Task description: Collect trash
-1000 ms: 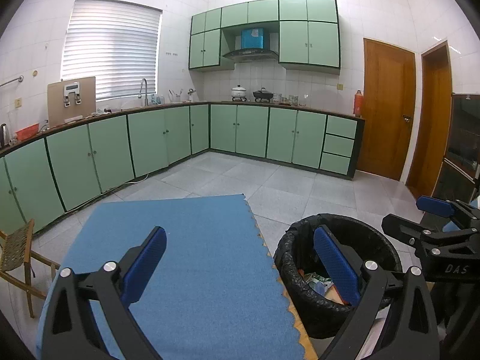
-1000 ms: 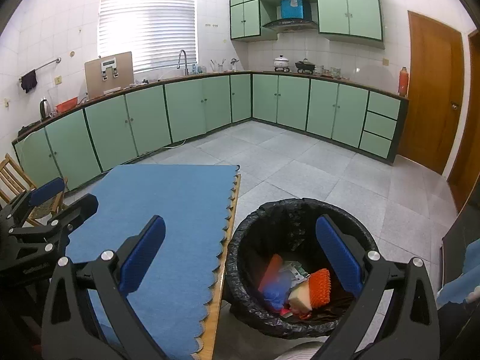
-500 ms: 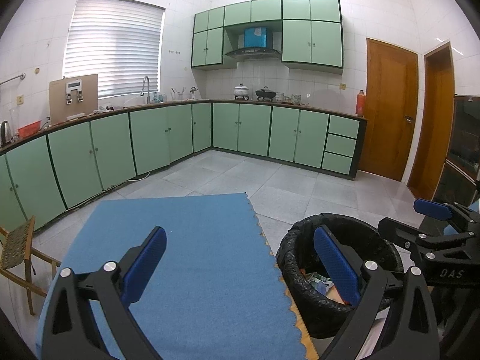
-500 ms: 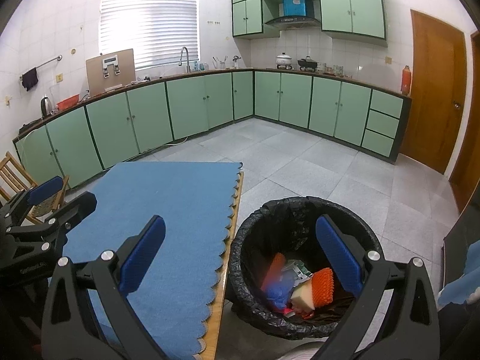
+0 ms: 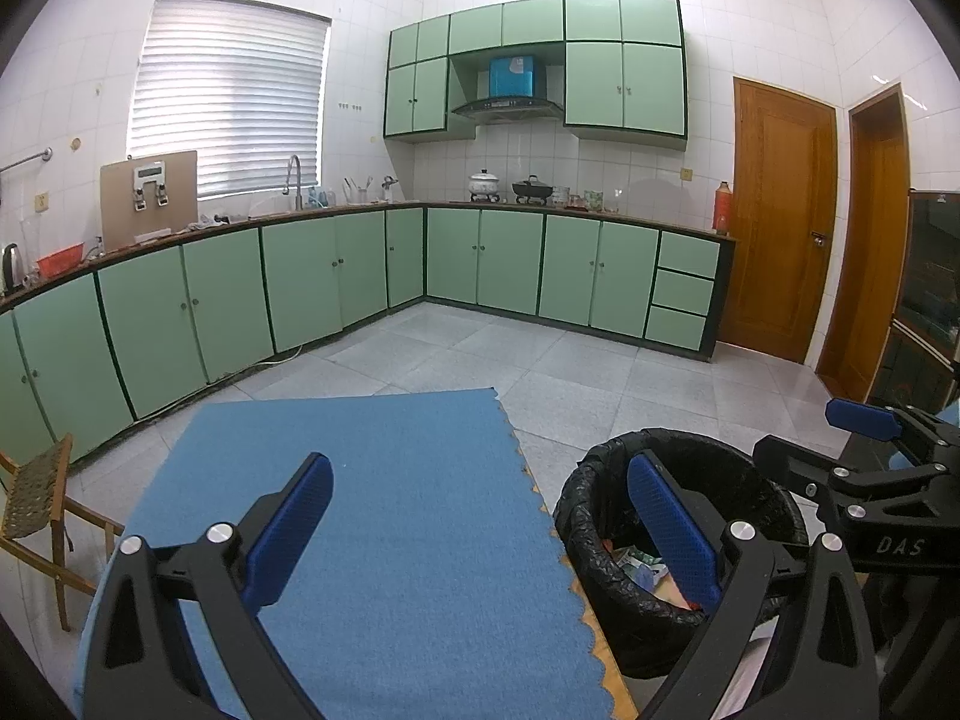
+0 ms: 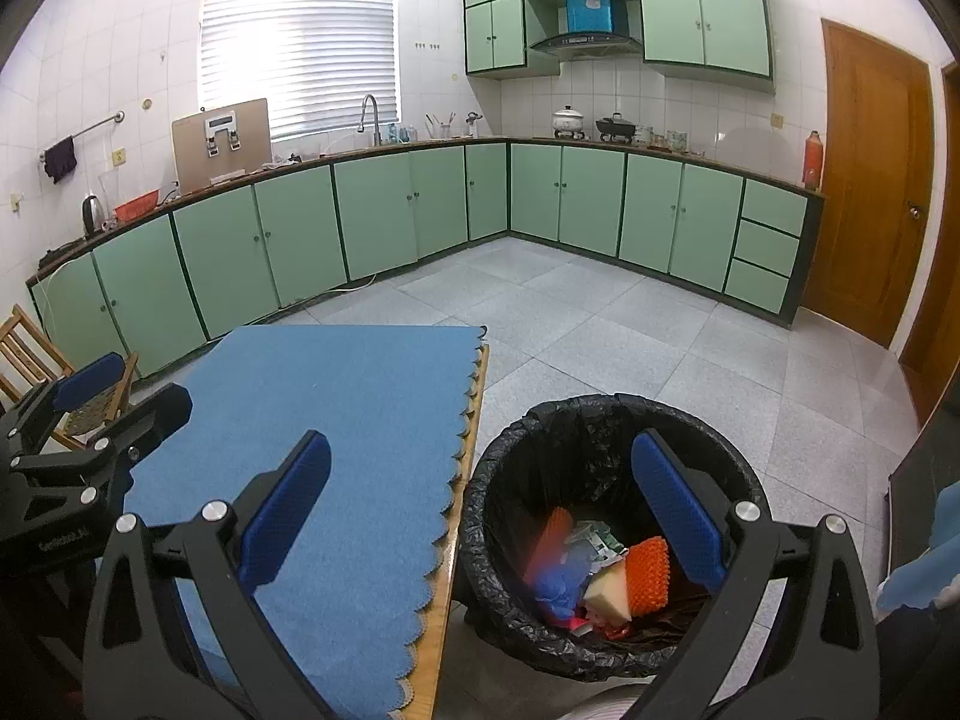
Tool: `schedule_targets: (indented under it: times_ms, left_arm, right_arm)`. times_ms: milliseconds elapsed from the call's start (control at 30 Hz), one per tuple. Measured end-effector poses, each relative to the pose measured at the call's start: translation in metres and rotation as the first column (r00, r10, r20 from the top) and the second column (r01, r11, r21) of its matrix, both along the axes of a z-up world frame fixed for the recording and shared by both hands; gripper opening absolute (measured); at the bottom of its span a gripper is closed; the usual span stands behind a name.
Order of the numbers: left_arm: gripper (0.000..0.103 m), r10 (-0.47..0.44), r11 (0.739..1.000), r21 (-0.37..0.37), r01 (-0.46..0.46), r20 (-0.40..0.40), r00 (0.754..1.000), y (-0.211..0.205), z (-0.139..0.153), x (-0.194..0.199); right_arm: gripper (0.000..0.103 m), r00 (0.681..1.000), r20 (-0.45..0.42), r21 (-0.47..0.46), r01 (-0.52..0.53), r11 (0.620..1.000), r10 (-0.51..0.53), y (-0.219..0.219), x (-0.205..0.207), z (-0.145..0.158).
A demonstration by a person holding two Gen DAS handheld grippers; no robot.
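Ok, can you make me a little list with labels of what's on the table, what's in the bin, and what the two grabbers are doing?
table: blue felt mat covers the top, nothing lying on it
bin: trash can lined with a black bag, standing on the floor right of the table
in the bin: orange bumpy sponge, pale foam block, blue crumpled piece, paper scraps
left gripper: open, holding nothing, above the mat
right gripper: open, holding nothing, above the bin's near edge

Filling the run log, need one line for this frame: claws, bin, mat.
left claw: open, nothing held | right claw: open, nothing held | trash bin: black liner, trash inside, beside table | blue mat: no trash visible
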State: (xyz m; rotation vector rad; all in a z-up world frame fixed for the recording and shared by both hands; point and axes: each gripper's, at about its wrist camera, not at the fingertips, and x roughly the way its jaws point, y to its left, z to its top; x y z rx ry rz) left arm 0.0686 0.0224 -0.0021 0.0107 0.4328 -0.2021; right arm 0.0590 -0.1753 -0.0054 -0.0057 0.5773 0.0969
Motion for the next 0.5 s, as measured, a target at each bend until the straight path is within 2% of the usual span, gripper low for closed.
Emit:
schedule_targets:
  times_ms: [500]
  left_arm:
    - [0.097,0.006,1.0,0.001,-0.006,0.01,1.0,0.0021,0.0021,-0.0042]
  right_arm:
    - [0.098,1.0,0.007,0.0,-0.004,1.0,0.004,0.0013,-0.002,0.0003]
